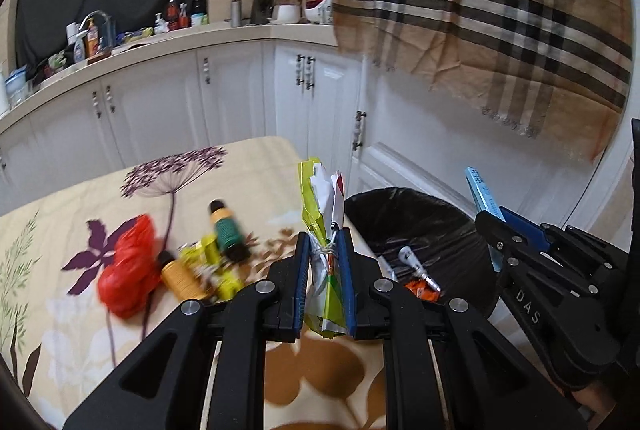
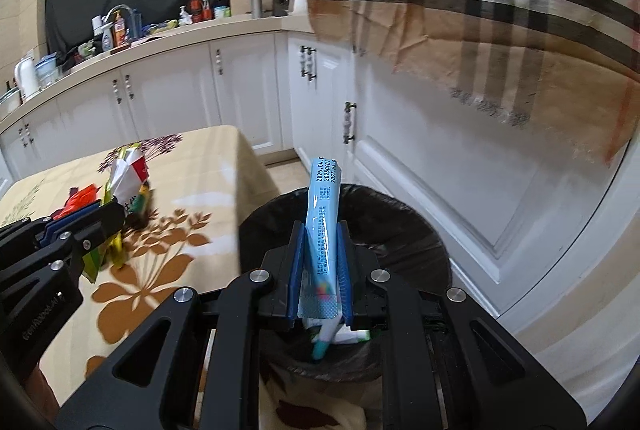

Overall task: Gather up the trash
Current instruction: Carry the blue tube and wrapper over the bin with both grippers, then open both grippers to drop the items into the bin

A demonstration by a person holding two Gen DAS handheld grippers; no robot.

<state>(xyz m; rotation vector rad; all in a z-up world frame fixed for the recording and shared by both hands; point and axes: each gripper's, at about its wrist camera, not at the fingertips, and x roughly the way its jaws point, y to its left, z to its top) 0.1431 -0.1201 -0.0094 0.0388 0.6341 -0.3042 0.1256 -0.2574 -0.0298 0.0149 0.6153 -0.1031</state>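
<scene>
Upright, both — blue packet point(image 2: 322, 230) pinched in right tool point(image 2: 323, 262), seemingly bundled wrappers point(image 1: 325, 230) in left tool point(image 1: 324, 270).

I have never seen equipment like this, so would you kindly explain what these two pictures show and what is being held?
A person holds two handheld grippers, each with a camera looking along its fingers. One picture is from the left gripper, clamped on a bundle of wrappers. The other is from the right gripper, clamped on a light blue packet above the black-lined trash bin. On the flowered tablecloth lie a red plastic bag, thread spools and yellow scraps.
</scene>
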